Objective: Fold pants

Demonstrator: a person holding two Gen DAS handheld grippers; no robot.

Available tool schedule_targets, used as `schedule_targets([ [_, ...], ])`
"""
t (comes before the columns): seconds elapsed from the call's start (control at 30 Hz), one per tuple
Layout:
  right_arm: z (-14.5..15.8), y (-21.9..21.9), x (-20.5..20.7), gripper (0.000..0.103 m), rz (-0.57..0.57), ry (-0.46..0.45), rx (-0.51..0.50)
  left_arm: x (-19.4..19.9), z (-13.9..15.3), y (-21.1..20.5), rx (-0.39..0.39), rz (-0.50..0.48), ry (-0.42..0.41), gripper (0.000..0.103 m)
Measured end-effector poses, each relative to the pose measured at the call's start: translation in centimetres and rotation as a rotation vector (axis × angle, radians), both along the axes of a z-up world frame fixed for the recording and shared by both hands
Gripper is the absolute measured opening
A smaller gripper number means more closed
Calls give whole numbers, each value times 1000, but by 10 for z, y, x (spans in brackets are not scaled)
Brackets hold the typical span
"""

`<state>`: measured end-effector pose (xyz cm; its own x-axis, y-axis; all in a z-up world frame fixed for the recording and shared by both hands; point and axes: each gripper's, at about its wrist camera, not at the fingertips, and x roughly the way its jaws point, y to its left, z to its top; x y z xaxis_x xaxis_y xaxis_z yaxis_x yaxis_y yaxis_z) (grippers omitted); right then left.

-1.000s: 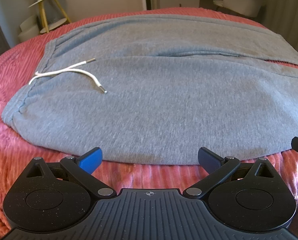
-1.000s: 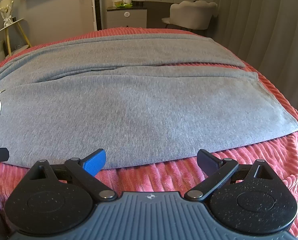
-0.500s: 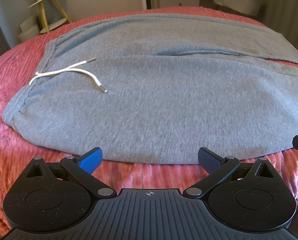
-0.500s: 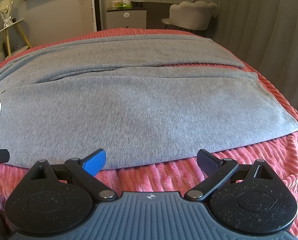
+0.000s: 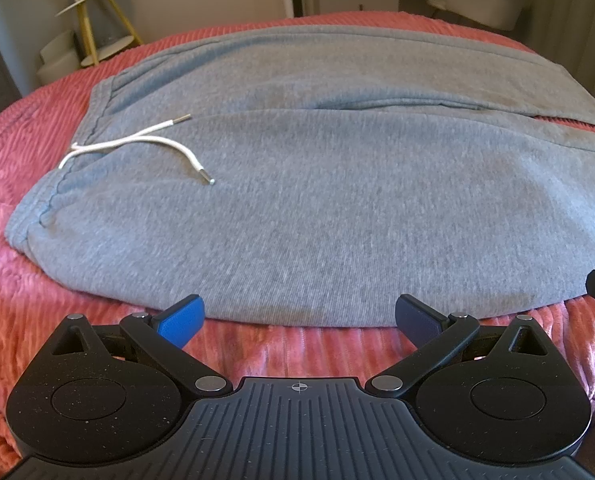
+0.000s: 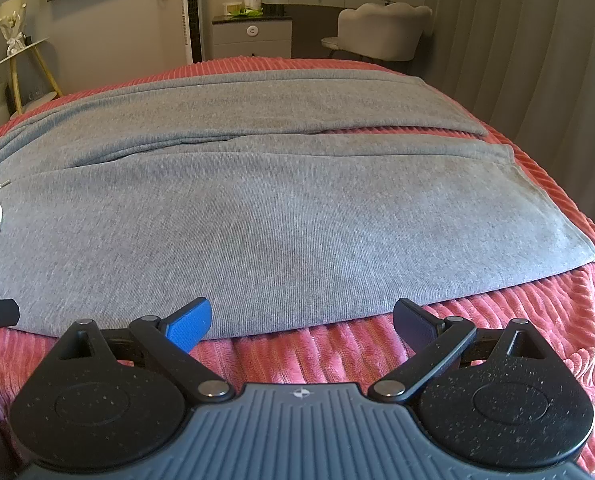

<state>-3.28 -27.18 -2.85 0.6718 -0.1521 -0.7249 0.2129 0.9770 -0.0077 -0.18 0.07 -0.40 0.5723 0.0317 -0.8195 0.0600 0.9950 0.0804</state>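
Almost nothing has moved since a second ago: in the left wrist view the left hand-held gripper (image 5: pixel 299 318) hovers spread at the near edge of the soft grey knit pants (image 5: pixel 317 184) lying flat on the ribbed pink bed (image 5: pixel 29 308), white drawstring (image 5: pixel 137 144) far left, while in the right wrist view the right hand-held gripper (image 6: pixel 301 320), equally spread, faces the near leg's edge, so I judge the first fold unstarted, needing both to pinch that edge.

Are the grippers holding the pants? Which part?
No, nothing is held. The left gripper and right gripper are open, just short of the pants' near edge.
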Motion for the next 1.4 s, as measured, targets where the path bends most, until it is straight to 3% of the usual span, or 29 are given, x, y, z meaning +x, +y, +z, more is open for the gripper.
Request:
schedule_targets([
  [1.4, -5, 0, 2, 98, -8, 14, -1, 1, -1, -1, 15, -1, 12, 103],
])
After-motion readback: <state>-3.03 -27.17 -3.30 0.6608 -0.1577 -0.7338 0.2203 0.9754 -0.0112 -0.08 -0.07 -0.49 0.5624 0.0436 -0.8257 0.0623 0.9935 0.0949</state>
